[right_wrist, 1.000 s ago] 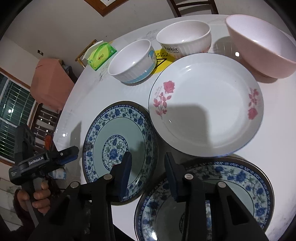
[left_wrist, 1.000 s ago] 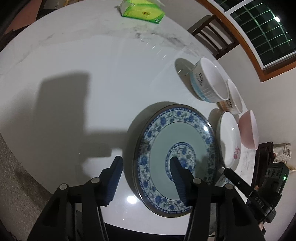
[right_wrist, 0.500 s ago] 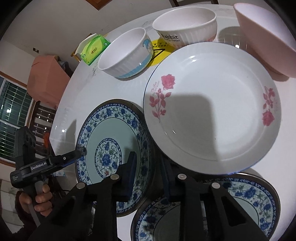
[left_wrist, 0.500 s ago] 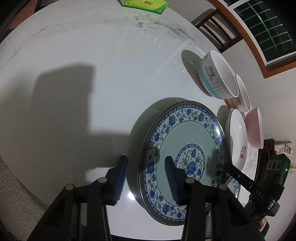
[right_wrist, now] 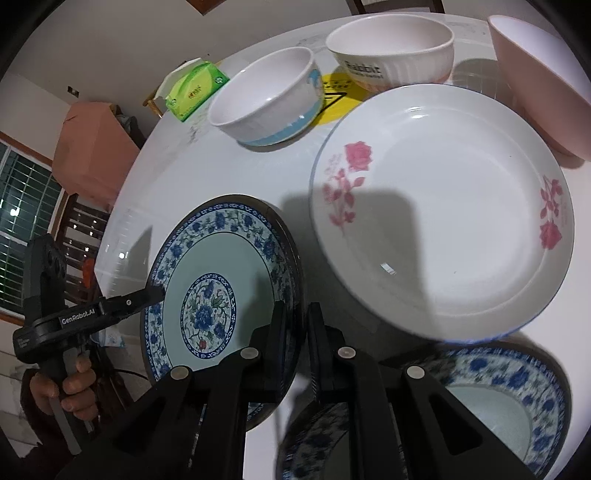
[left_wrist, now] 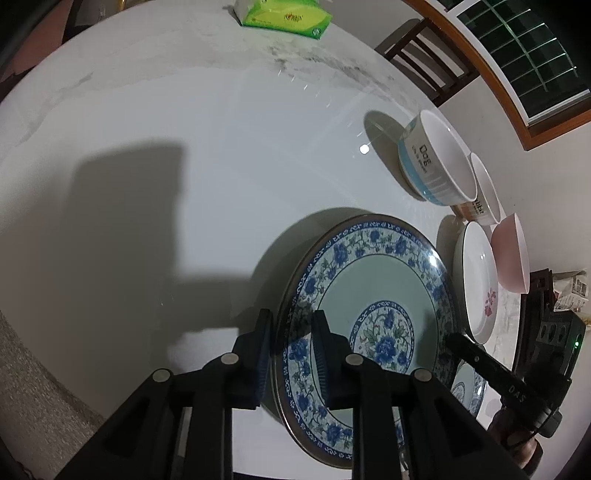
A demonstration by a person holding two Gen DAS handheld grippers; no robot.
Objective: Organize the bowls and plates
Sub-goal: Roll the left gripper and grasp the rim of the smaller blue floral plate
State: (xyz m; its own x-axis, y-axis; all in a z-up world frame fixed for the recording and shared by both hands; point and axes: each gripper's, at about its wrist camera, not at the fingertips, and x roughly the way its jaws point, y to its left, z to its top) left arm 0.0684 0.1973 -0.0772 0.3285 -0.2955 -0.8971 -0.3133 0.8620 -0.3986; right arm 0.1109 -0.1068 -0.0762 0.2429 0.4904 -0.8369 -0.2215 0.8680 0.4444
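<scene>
Blue-flowered plate with pale green centre at lower left; a second like it at lower right. White plate bears pink roses. White bowl has a blue base band; pink bowl upper right; green tissue box.

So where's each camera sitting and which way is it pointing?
Left wrist: on the left hand-held gripper, looking down along its fingers, which are closing across the blue plate rim; the right hand-held gripper shows at right.
Right wrist: on the right hand-held gripper, shut on that plate's opposite rim; a hand shows.
Shared: blue plate, rose plate, bowls, tissue box.
</scene>
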